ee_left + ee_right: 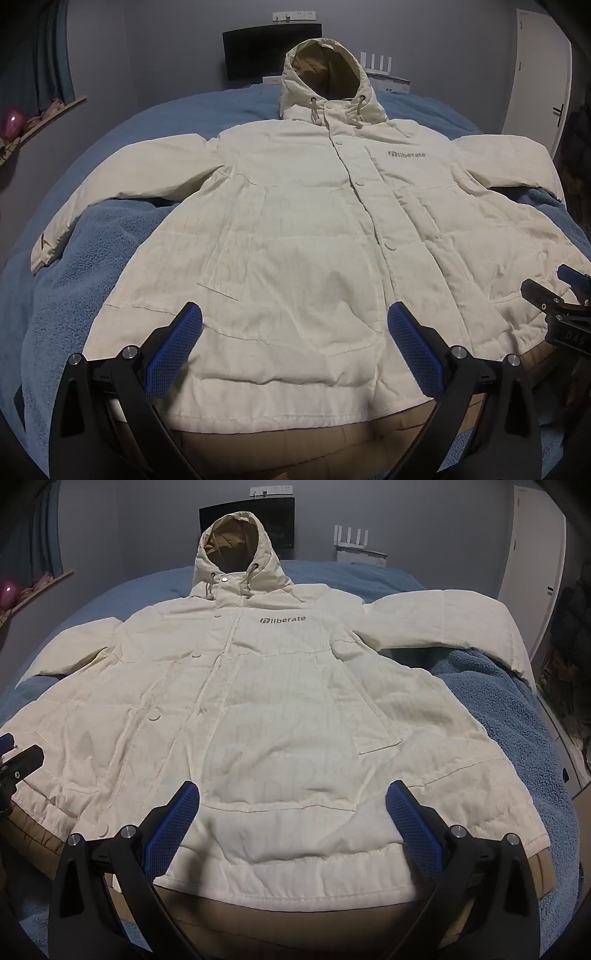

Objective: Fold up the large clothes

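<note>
Left wrist: cream jacket point(295, 229) flat (hood up).

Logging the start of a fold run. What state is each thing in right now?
Jacket: spread flat, front up, snapped shut.
Hood: open, lining showing.
Sleeves: spread out sideways.
Left tool: open, holding nothing.
Right tool: open, holding nothing.
Door: closed.

Blue fleece blanket point(92, 258), dark monitor point(255, 51), white router point(351, 539), white door point(535, 85)
</note>
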A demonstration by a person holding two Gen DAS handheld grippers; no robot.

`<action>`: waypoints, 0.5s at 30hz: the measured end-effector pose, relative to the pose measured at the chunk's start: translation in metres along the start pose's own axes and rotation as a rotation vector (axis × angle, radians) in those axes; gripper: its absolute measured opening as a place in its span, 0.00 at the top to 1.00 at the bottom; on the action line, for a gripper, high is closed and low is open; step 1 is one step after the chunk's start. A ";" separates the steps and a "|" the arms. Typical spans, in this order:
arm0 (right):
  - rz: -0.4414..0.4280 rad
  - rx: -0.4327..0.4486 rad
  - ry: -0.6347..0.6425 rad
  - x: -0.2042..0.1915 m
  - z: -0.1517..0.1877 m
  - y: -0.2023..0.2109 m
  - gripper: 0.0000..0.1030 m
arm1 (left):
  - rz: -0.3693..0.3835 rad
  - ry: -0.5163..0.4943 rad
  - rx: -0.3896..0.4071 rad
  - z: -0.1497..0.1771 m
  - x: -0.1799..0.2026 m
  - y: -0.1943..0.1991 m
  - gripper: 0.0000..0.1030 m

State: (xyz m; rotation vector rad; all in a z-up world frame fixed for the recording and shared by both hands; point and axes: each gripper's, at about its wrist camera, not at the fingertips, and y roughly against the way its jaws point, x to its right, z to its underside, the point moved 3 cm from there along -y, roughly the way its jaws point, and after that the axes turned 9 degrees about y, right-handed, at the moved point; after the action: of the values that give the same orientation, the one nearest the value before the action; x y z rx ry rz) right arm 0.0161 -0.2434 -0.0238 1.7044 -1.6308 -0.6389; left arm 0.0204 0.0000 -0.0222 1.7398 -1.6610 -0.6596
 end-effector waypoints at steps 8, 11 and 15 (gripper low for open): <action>0.000 -0.002 0.001 0.001 0.000 -0.001 0.06 | -0.005 -0.003 -0.002 0.000 0.001 -0.002 0.06; 0.000 -0.002 0.000 0.001 0.001 -0.001 0.06 | -0.005 -0.003 -0.002 -0.001 0.003 -0.004 0.06; 0.000 -0.003 0.000 0.001 0.001 -0.001 0.06 | -0.001 0.000 0.000 0.000 0.000 0.000 0.06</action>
State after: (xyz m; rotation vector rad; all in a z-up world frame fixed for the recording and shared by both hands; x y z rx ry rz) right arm 0.0163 -0.2442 -0.0254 1.7029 -1.6290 -0.6411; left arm 0.0208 -0.0003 -0.0225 1.7403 -1.6607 -0.6602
